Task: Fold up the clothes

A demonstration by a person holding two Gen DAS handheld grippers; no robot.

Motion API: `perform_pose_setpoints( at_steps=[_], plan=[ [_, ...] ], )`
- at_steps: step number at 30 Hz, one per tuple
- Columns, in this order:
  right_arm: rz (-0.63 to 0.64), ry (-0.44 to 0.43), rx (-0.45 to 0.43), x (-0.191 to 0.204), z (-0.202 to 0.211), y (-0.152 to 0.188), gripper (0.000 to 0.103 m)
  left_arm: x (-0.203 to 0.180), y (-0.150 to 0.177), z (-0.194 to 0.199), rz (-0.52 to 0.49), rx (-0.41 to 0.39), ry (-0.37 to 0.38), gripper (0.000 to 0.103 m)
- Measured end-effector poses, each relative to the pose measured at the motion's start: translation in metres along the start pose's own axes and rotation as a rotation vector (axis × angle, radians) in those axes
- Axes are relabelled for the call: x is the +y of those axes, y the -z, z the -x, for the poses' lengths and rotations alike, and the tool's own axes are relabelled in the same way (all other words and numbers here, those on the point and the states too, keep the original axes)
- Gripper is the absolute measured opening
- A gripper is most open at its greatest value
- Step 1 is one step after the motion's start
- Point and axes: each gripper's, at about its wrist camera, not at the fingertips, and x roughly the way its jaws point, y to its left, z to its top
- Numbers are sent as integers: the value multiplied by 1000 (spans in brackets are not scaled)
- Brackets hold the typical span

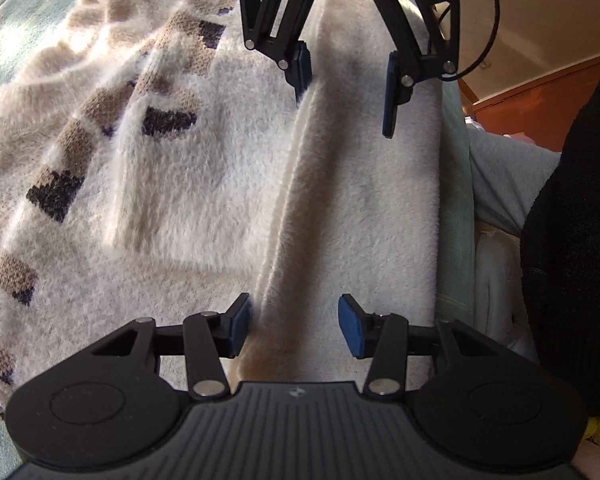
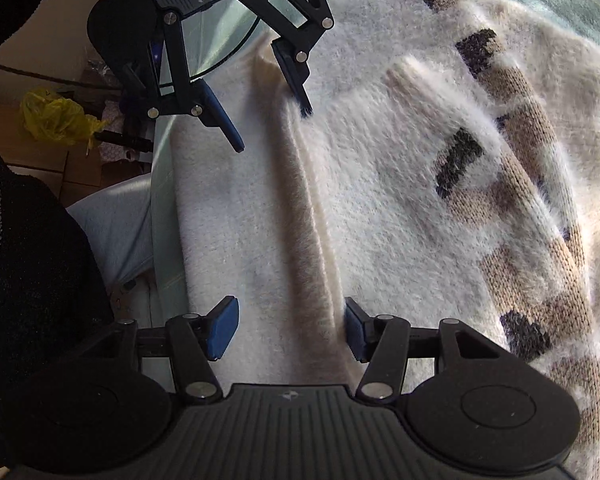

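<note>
A fluffy white sweater (image 1: 204,184) with brown and dark blocks lies on a pale green bed; it also fills the right wrist view (image 2: 400,200). A raised fold ridge (image 1: 300,208) runs along its plain white edge, also seen in the right wrist view (image 2: 304,220). My left gripper (image 1: 296,330) is open, its pads straddling one end of the ridge just above the fabric. My right gripper (image 2: 290,326) is open, straddling the other end. Each gripper shows in the other's view: the right (image 1: 346,88) and the left (image 2: 274,128), both open.
The pale green bed cover (image 1: 456,184) ends just beside the sweater's edge. Beyond it are a light blue cloth (image 2: 120,224), a dark fleece sleeve (image 1: 572,240), a yellow bag (image 2: 52,116) on the floor and wooden furniture (image 1: 540,96).
</note>
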Motion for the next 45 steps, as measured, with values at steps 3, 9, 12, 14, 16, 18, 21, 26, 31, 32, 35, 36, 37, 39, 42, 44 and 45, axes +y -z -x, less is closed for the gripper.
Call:
perform_pose_setpoints(
  at_steps=[3, 9, 12, 14, 16, 18, 21, 26, 31, 32, 35, 36, 37, 39, 42, 44, 45],
  plan=[
    [-51, -52, 25, -12, 3, 8, 60, 6, 6, 0, 24, 10, 35, 46],
    [-168, -80, 46, -24, 10, 49, 60, 12, 24, -5, 87, 27, 64, 44],
    [-178, -77, 18, -18, 9, 54, 61, 10, 16, -8, 77, 23, 74, 36],
    [-154, -59, 26, -12, 4, 50, 60, 10, 2, -13, 67, 28, 65, 29],
    [-126, -43, 33, -6, 0, 43, 56, 11, -3, -16, 63, 41, 54, 20],
    [-121, -35, 32, -2, -1, 42, 34, 11, -5, -18, 57, 56, 36, 15],
    [-105, 35, 54, 3, -3, 44, 12, 6, -3, -16, 46, 64, -1, 7],
    [-63, 70, 71, 24, 2, 42, 8, -4, -4, 1, 42, 44, -8, 4],
    [-32, 109, 56, 41, 27, 35, 7, -9, -7, 25, 36, 26, -39, 3],
    [-31, 119, 46, 43, 35, 33, 7, -5, -8, 34, 41, 16, -50, 3],
    [-42, 161, 6, 41, 58, 31, 6, -1, -10, 49, 60, -16, -86, 3],
    [-46, 178, -7, 38, 68, 31, 6, 2, -11, 54, 65, -25, -103, 3],
    [-49, 197, -20, 34, 76, 29, 6, 6, -12, 59, 72, -36, -117, 3],
    [-59, 231, -41, 21, 97, 29, 6, 14, -14, 67, 89, -54, -145, 3],
    [-76, 282, -70, 3, 113, 27, 6, 27, -17, 74, 104, -68, -183, 3],
    [-80, 310, -86, -4, 117, 25, 6, 35, -20, 73, 113, -73, -205, 3],
    [-83, 322, -93, -8, 118, 23, 6, 40, -21, 73, 114, -72, -211, 3]
  ],
)
